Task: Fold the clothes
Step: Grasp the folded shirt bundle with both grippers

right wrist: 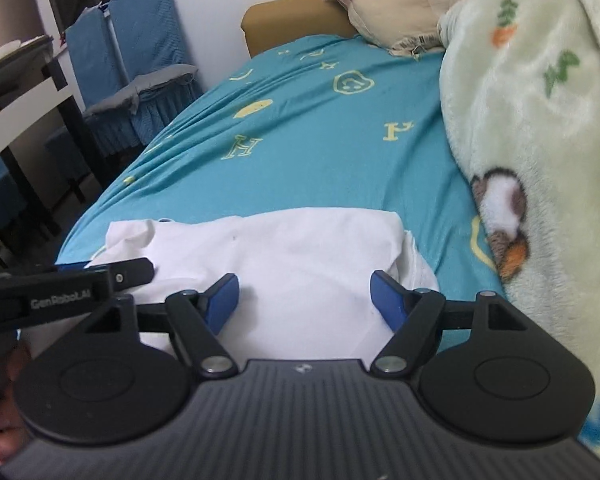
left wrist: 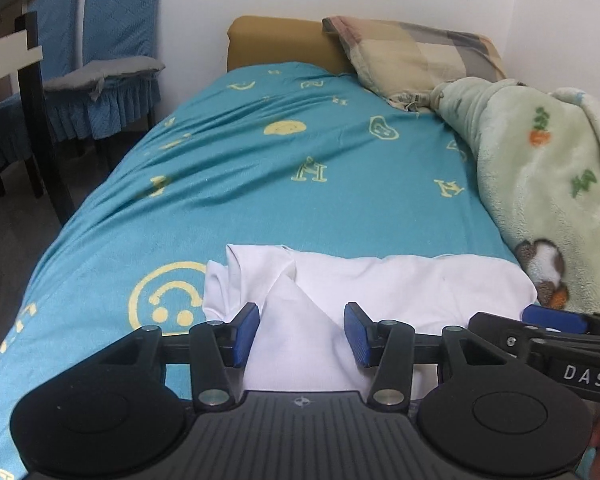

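1. Nearest us, our left gripper and right gripper hover side by side with jaws spread wide, holding nothing.
2. Under both lies the white garment, partly folded into a bundle at the near end of the bed, on the teal sheet.
3. We judge it light, soft and limp; it will sag, so a layered edge or corner offers the best hold.
4. Its near edge is hidden behind the grippers, and white-on-white folds blur the layers.
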Demonstrator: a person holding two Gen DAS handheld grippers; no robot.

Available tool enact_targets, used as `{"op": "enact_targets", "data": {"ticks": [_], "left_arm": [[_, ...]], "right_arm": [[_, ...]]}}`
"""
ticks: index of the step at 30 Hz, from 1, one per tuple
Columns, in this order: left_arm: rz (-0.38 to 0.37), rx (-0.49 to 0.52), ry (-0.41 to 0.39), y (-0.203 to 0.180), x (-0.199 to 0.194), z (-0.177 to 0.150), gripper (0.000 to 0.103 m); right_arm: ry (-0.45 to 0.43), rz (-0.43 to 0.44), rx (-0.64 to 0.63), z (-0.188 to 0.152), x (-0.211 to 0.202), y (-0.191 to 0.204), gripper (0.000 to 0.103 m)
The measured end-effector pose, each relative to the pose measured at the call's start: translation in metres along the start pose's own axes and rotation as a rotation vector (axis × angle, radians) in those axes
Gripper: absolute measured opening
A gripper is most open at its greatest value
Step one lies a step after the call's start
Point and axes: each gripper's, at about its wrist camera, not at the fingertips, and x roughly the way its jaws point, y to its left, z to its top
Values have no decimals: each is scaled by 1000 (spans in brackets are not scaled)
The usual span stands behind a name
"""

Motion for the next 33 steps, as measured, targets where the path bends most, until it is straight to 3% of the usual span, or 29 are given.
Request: {"op": "enact_targets", "data": {"ticks": [6, 10, 12, 17, 22, 26, 29, 33], "left_arm": [[-43, -59, -8, 5, -53, -8, 55], [-107, -133, 17, 7, -94, -20, 68], [-145, -175, 40, 8, -109, -28, 72], [-130, -227, 29, 7, -136, -44, 81], [-230, -402, 160, 20, -114, -54, 81], [-306, -636, 252, 45, -80, -64, 81], [-319, -800, 271, 65, -60, -71, 79], [-311, -948, 281, 82, -41, -79, 74]], "right_arm": [[-67, -8, 68, -2, -54, 1, 75], [-99, -31, 133, -5, -91, 0, 75], [-110, -11, 216, -8, -108, -5, 75], [-43, 73, 565, -38, -121, -33, 77], [62, 185, 903, -71, -118, -57, 77], [139, 295, 1082, -91, -95, -61, 77], [145, 354, 1138, -97, -78, -60, 77], [109, 313, 1179, -104, -61, -68, 76]]}}
